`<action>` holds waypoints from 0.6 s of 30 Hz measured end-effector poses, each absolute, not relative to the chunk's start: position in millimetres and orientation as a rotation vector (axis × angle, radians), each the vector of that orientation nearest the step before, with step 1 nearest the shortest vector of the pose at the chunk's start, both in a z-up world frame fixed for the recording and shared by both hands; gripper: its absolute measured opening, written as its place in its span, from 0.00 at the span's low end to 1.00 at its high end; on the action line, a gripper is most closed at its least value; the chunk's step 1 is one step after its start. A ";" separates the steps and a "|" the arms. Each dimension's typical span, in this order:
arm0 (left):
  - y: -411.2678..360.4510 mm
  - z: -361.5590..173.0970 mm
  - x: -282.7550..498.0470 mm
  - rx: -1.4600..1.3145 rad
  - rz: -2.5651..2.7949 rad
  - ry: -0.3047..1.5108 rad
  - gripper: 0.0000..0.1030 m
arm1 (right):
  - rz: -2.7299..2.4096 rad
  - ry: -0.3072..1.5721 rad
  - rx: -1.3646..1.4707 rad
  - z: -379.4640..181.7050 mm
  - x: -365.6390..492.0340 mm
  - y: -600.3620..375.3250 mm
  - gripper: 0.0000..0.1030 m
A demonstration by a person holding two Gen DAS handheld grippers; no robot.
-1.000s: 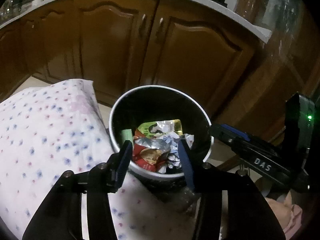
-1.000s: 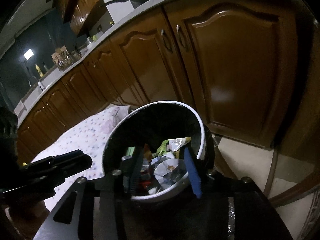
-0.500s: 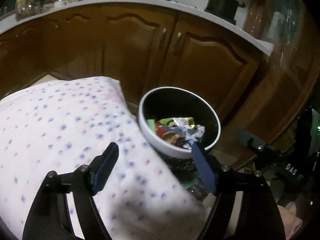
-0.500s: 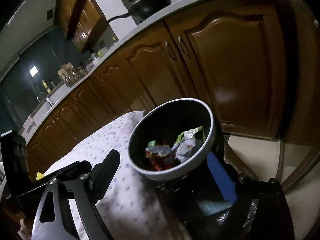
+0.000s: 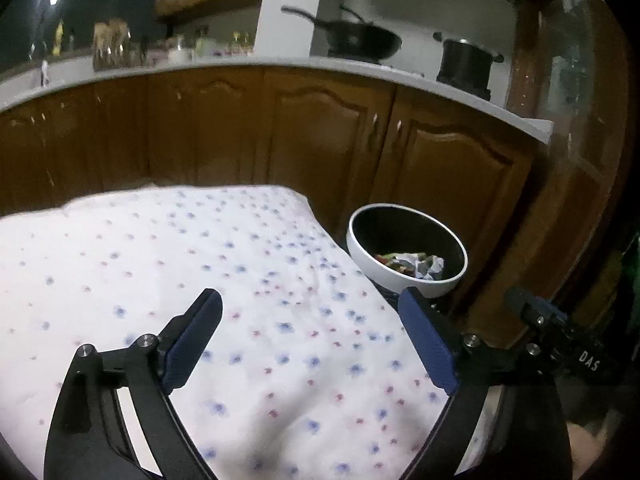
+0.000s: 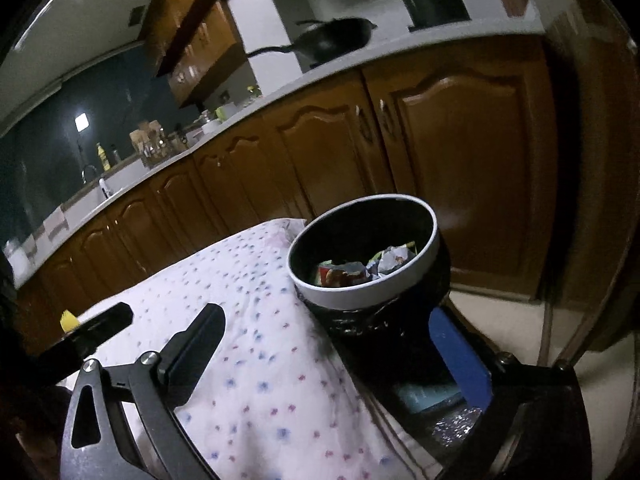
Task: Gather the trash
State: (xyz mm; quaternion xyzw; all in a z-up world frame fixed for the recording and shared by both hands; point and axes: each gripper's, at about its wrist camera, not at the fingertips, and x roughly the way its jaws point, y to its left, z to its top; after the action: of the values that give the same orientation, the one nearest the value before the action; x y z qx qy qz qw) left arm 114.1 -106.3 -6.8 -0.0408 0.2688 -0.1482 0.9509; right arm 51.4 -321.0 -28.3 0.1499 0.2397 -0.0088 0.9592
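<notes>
**Both grippers wide over cloth; trash in bin at far right**

Cabinets (image 5: 320, 148): brown wooden doors run across the far side under a pale counter (image 5: 248, 66). Same run seen in right wrist view (image 6: 460, 152), counter (image 6: 280, 92) above.

Cloth (image 5: 200, 280): white with blue and red dots, covers the near and left part of the scene; its far right corner sits just beside the bin. In right wrist view the cloth (image 6: 260, 340) fills the near left, its edge touching the bin's side.

Bin (image 5: 368, 256): round, white rim, black inside, right of the cloth and in front of the cabinets. In right wrist view the bin (image 6: 348, 296) shows a black bag bunched under its rim.

Left gripper (image 5: 310, 338): jaws spread wide, nothing between them, hovering above the cloth; blue pads face inward.

Right gripper (image 6: 336, 358): jaws spread wide, empty; left finger over the cloth, right finger beside the bin's lower side. Its body also shows at the right edge of the left wrist view.

Wok (image 5: 360, 42) and pot (image 5: 466, 64): dark, on the counter, far right. Also in right wrist view: wok (image 6: 332, 42), pot (image 6: 434, 0).

Trash (image 5: 412, 266): crumpled wrappers, silver, red and green, lying in the bottom of the bin. Right wrist view shows the same heap (image 6: 360, 268), well clear of both grippers.
</notes>
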 end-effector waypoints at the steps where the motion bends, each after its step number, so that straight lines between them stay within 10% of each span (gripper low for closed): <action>1: -104.8 -4.4 106.7 -0.072 -0.298 0.524 0.90 | -0.020 0.464 0.284 -24.3 46.2 -317.4 1.00; 18: -78.4 6.1 60.2 -0.011 -0.120 0.349 1.00 | -0.019 0.274 0.093 -5.1 3.4 -271.9 1.00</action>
State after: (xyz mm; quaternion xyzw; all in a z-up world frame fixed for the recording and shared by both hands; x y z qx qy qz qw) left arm 60.2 -78.4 6.1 -0.0055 0.1735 -0.0598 0.9830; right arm 3.4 -271.9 -5.1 0.0462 0.1367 -0.0096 0.9895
